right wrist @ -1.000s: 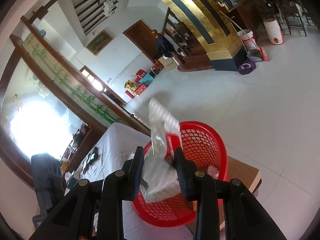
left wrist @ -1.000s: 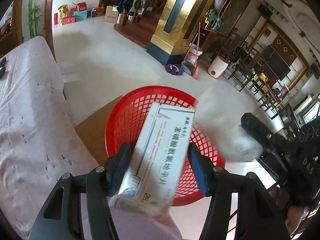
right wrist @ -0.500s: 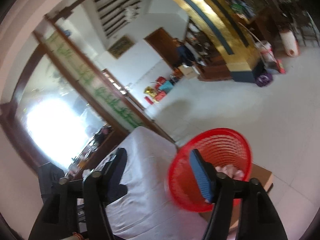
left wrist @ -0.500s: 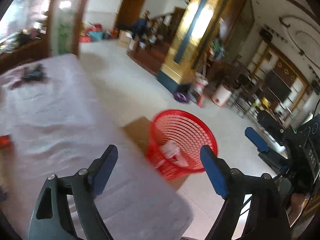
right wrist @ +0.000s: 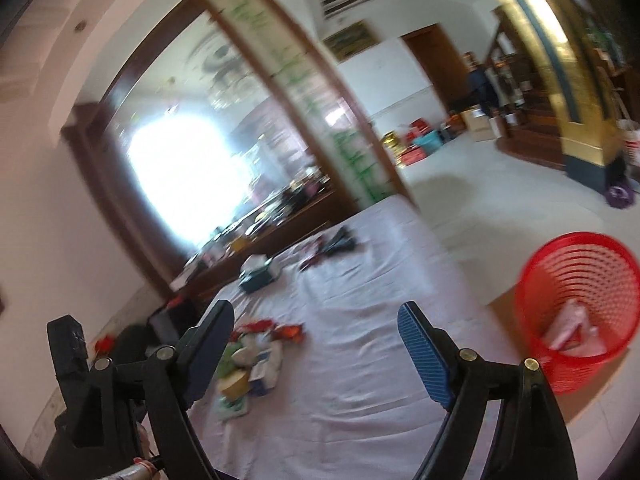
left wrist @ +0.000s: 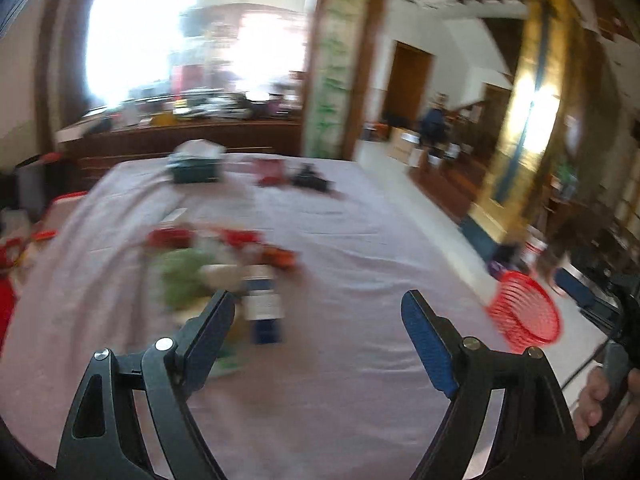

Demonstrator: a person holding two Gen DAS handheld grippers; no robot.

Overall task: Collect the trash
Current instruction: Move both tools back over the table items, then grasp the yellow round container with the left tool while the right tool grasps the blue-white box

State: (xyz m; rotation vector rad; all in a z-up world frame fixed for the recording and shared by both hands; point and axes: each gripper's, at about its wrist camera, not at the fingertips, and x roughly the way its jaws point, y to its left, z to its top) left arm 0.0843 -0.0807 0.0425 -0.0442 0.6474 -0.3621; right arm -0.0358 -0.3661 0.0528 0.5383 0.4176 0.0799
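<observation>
A blurred pile of trash [left wrist: 224,264] lies on the pale-clothed table [left wrist: 360,240]: green, red and white wrappers and a blue-and-white box [left wrist: 262,304]. My left gripper [left wrist: 318,296] hovers over the cloth just right of the pile, open and empty. The red mesh basket [left wrist: 524,312] stands off the table's right edge. In the right wrist view the pile [right wrist: 252,356] sits lower left and the basket [right wrist: 576,280], with white packets [right wrist: 572,328] inside, sits at the right. My right gripper [right wrist: 315,306] is opening its jaws with nothing between them.
A green tissue box [left wrist: 196,166] and a black object [left wrist: 310,178] sit at the table's far end. A cardboard box [right wrist: 504,304] supports the basket. A hand [left wrist: 592,400] shows at the lower right. A gold pillar [left wrist: 516,140] and a distant person [right wrist: 480,84] stand beyond.
Both grippers let go of their items, a printed box and a white packet, over the basket. Both then swung left toward the pile on the table, with jaws spread wide.
</observation>
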